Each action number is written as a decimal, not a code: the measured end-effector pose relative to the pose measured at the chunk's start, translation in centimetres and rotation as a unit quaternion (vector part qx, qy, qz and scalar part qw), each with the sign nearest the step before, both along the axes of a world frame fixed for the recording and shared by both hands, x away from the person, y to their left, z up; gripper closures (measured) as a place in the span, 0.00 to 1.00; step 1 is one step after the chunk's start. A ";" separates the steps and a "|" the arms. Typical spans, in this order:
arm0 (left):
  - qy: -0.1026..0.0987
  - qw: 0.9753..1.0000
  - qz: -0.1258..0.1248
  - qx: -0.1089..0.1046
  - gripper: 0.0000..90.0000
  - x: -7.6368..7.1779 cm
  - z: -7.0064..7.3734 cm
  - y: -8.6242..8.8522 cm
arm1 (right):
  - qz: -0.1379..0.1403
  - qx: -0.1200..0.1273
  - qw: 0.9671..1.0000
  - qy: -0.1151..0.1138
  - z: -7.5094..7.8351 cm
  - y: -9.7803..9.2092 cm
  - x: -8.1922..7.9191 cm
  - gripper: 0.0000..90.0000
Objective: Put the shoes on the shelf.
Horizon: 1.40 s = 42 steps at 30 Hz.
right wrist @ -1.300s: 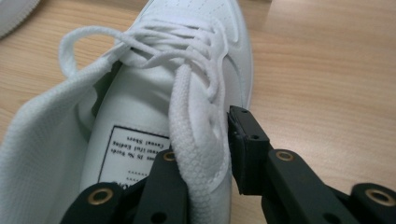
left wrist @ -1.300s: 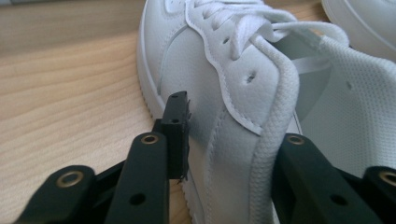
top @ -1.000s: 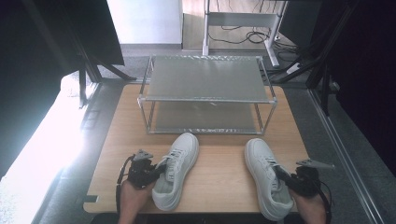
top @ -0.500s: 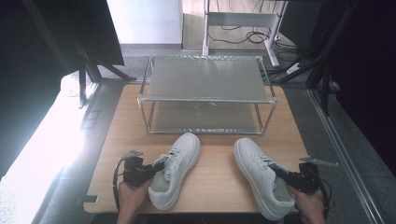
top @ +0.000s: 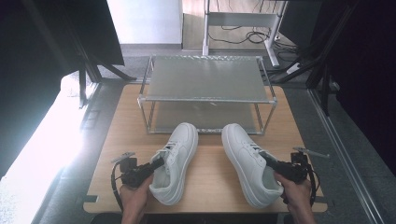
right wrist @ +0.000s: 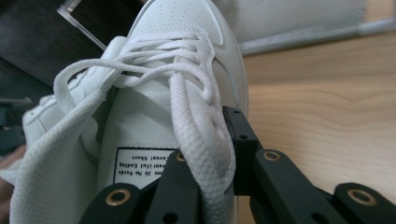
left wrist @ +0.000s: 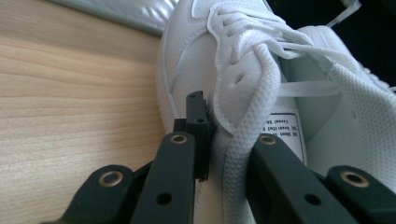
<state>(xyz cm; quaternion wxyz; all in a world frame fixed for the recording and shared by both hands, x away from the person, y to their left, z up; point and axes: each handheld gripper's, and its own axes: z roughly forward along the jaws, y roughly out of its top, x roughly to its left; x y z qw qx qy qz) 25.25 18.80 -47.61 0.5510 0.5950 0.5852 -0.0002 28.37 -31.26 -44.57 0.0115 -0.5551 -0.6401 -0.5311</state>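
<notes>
Shoes, rack just beyond, seemingly apart

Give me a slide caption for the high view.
Two hand-held grippers each clamp a white sneaker before a metal shoe rack.

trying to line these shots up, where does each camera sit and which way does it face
High view: above the person's edge of the table, looking forward and down at two shoes and the rack; both hands show.
Left gripper view: rides the left gripper, looking along its jaws clamped on the left shoe.
Right gripper view: rides the right gripper, jaws clamped on the right shoe.
Shared: both gripper views also catch the other shoe and the wooden tabletop.
</notes>
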 end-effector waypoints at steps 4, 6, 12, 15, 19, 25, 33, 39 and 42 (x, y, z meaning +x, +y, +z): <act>-0.012 1.000 0.005 -0.008 0.93 -0.4 0.7 -0.2 | 0.005 0.029 1.000 -0.003 0.2 0.8 0.3 0.95; -0.016 1.000 0.006 -0.013 0.93 -0.5 1.1 -0.3 | 0.006 0.040 0.999 -0.003 0.3 1.1 0.4 0.95; -0.026 0.999 0.008 -0.025 0.93 -0.5 2.3 -0.6 | 0.006 0.064 0.998 -0.005 0.9 1.6 0.8 0.95; -0.029 0.999 0.011 -0.028 0.93 -0.5 2.7 -0.7 | 0.005 0.067 0.998 -0.008 1.3 1.7 1.0 0.94; -0.033 0.999 0.017 -0.035 0.93 -0.6 3.3 -0.8 | 0.002 0.077 0.997 -0.006 1.8 1.9 1.2 0.94; -0.044 0.998 0.020 -0.041 0.93 -0.7 4.4 -0.8 | 0.003 0.090 0.996 -0.007 2.4 2.1 1.3 0.94; -0.056 0.997 0.025 -0.053 0.93 -0.6 5.6 -0.9 | 0.000 0.110 0.994 -0.006 3.4 2.2 1.6 0.94; -0.067 0.996 0.028 -0.060 0.93 -0.4 6.5 -1.0 | 0.002 0.125 0.992 -0.008 4.3 2.3 1.7 0.94; -0.073 0.995 0.028 -0.064 0.93 -0.2 7.1 -1.1 | 0.001 0.131 0.991 -0.011 4.7 2.4 1.9 0.94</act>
